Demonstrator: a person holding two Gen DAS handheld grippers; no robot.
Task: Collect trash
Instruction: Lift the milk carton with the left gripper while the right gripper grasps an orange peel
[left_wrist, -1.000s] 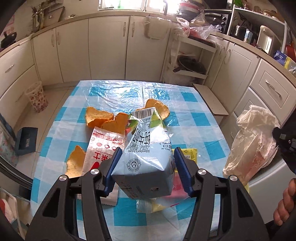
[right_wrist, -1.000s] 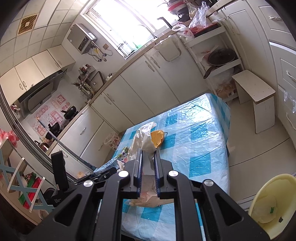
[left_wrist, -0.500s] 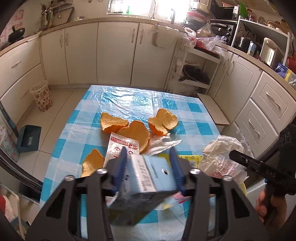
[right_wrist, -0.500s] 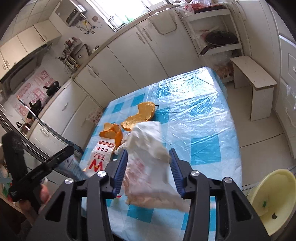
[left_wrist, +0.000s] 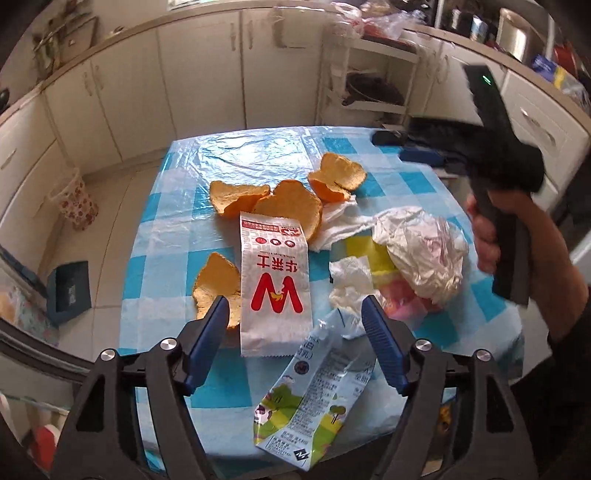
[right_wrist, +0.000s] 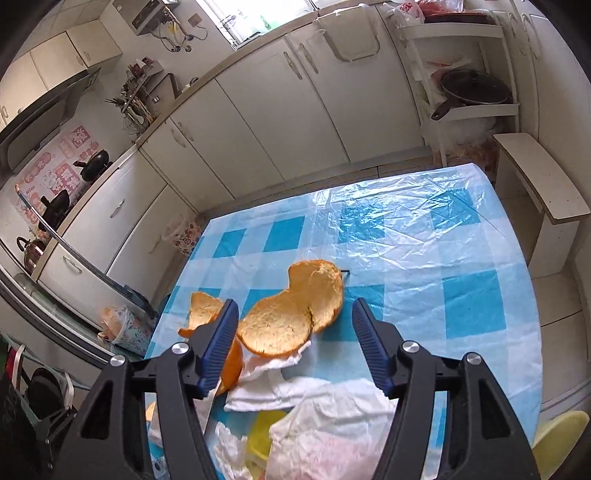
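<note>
Left gripper (left_wrist: 293, 314), black-armed with blue ribbed pads, jaws spread after just opening, nothing pinched; below the gap, toward 5 o'clock, the flattened pale-blue milk carton with green tree print (left_wrist: 314, 391) lies free on the blue-and-white checked plastic tablecloth (left_wrist: 258, 155). At 12 o'clock from the left gripper lies the white rectangular snack wrapper with a red W (left_wrist: 274, 284); at 10 o'clock, beside the left pad, a curled piece of orange peel (left_wrist: 216, 284); farther out at 12 o'clock, three more orange peel pieces (left_wrist: 288, 195). At 2 o'clock sit crumpled white tissue (left_wrist: 351, 280), a yellow wrapper (left_wrist: 364, 251) and a crumpled translucent white plastic bag (left_wrist: 424, 251), released on the cloth. Right gripper (right_wrist: 291, 319), seen also in the left wrist view at 2 o'clock in a person's hand (left_wrist: 491, 229), jaws likewise spread after just opening and empty; between its pads, on the cloth beyond them, a broad double-lobed orange peel (right_wrist: 295, 310). At 6 o'clock below it lies the plastic bag (right_wrist: 325, 435); at 5 o'clock, off the table, the rim of a yellow plastic basin (right_wrist: 557, 435).
</note>
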